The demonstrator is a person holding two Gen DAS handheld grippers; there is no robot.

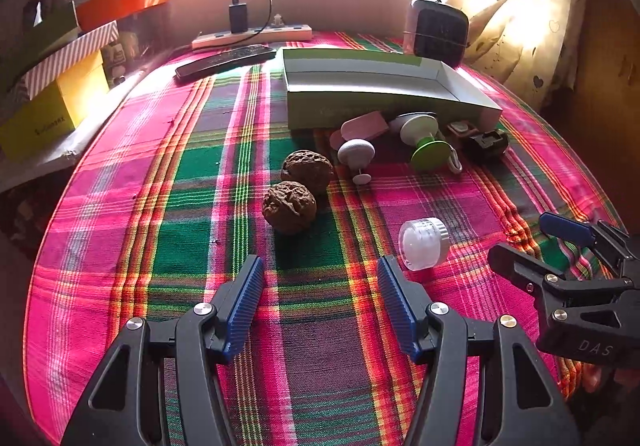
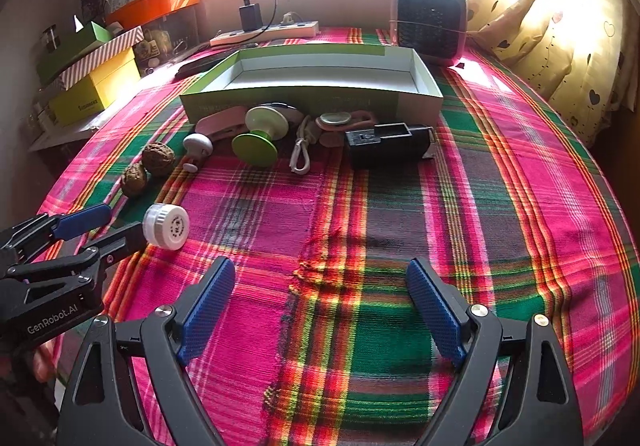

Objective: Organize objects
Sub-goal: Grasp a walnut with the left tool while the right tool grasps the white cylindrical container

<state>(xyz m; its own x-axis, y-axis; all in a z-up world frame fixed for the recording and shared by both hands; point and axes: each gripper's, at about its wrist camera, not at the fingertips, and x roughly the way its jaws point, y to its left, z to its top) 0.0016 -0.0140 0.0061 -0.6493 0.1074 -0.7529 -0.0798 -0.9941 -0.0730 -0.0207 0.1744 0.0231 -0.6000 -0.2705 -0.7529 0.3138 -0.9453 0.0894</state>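
Two walnuts [image 1: 298, 186], a white cap [image 1: 424, 244] and small gadgets lie loose mid-tablecloth [image 1: 120, 206] before the empty green box [image 1: 384, 86] near the window edge, presumably their destination. Left gripper [image 1: 320, 306] and right gripper [image 2: 320, 310] hover spread wide, holding nothing, likely poised to begin.

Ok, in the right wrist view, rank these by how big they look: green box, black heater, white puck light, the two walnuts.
1. green box
2. black heater
3. white puck light, though nearness to the camera inflates it
4. walnuts, which look alike
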